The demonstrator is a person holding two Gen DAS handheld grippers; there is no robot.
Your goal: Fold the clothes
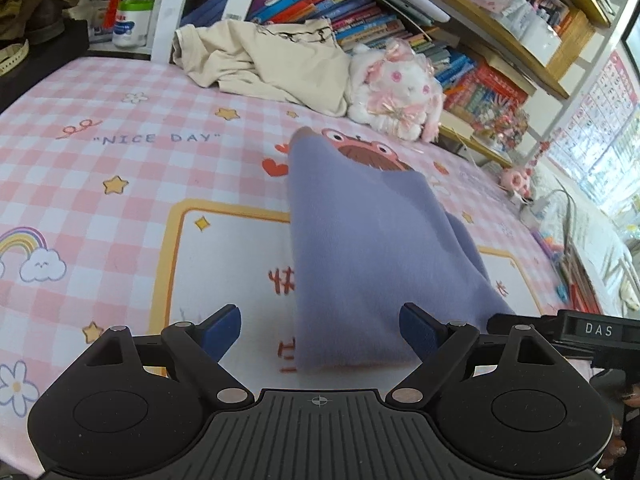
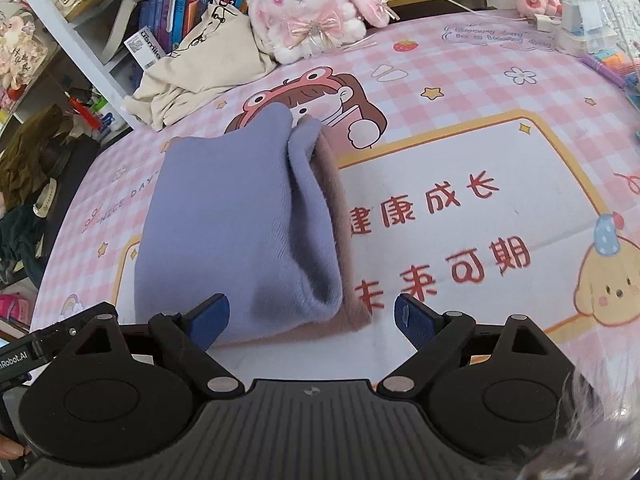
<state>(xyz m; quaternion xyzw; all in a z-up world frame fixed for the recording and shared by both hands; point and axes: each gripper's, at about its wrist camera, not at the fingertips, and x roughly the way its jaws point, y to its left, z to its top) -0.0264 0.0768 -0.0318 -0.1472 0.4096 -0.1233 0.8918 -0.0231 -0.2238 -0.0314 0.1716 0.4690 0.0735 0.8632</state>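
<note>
Both tools stand wide open and hold nothing. The left tool (image 1: 320,330) and the right tool (image 2: 311,318) each straddle the near edge of the folded purple garment (image 2: 240,216), lying on the pink checked bench (image 2: 460,92).

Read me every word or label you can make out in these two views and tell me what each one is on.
"NICE DAY": pink checked tablecloth, at.
"健康成长": white panel of the cloth.
"未来可期": same panel, line below.
"DAS": right gripper body.
"nRobot.AI", cut off: left gripper body.
Book spines, tag on the beige garment, cloud text: too blurred.
</note>
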